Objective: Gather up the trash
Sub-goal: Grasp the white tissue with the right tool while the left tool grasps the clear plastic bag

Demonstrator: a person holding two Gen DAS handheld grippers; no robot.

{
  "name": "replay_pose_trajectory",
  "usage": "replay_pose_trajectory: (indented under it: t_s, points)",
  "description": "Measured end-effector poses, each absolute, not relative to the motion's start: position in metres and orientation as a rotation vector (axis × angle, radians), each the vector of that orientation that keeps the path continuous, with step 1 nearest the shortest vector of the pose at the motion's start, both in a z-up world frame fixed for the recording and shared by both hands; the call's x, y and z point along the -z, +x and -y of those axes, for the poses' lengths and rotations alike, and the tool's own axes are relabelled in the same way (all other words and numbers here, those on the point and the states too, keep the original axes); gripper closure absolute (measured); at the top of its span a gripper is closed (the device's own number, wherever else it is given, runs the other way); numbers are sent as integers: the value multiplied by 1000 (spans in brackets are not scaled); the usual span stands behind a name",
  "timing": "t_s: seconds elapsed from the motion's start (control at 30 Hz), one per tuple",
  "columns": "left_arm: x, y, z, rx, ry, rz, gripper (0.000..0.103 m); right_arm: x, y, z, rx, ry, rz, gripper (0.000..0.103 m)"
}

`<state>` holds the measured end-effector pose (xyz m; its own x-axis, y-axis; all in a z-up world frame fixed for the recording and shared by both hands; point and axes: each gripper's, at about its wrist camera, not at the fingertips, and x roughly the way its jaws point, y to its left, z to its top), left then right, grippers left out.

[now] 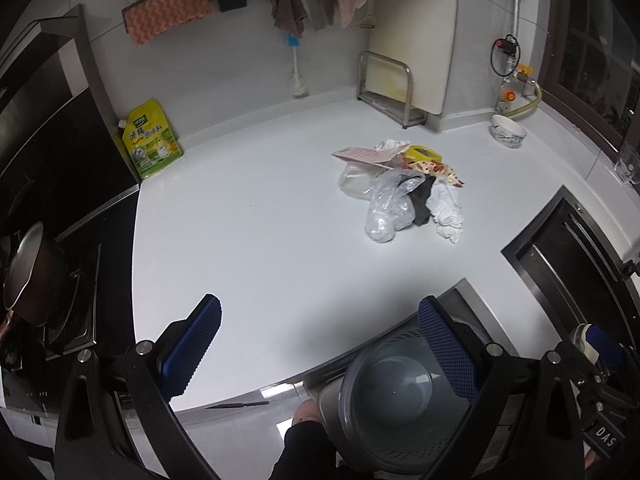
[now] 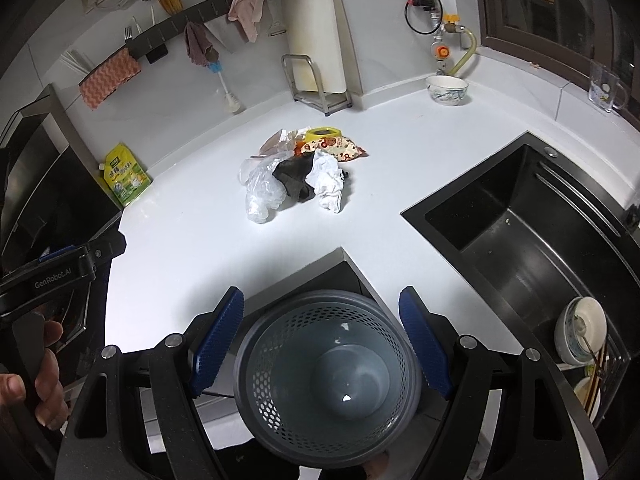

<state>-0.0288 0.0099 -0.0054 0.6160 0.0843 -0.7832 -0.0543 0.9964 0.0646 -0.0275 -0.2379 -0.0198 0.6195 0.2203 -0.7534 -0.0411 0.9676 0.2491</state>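
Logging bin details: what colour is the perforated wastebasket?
Grey-blue wastebasket, perforated upper wall, empty inside; clearest in the right wrist view.

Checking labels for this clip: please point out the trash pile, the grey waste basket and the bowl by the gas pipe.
trash pile [image 2: 298, 170]: right wrist view, on the dark piece at its middle.
grey waste basket [image 2: 280, 360]: right wrist view, on its perforated inner wall.
bowl [image 2: 447, 90]: right wrist view, on its patterned outer side.
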Motion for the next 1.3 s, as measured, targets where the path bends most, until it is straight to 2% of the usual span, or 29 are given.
replay_pose_trajectory:
  t_s: [0.27,0.5,0.77,1.3]
  points:
    - [22,5,-25,-63,50,-916,6,40,15,235,-159,224,-922,27]
    - [36,71,-33,7,47,-907,6,56,80,221,-110,214,-934,27]
    - [78,135,-16,109,56,-947,6,90,149,220,-65,207,-945,27]
    - [123,163,8,206,53,-959,6,147,225,209,-78,135,-997,27]
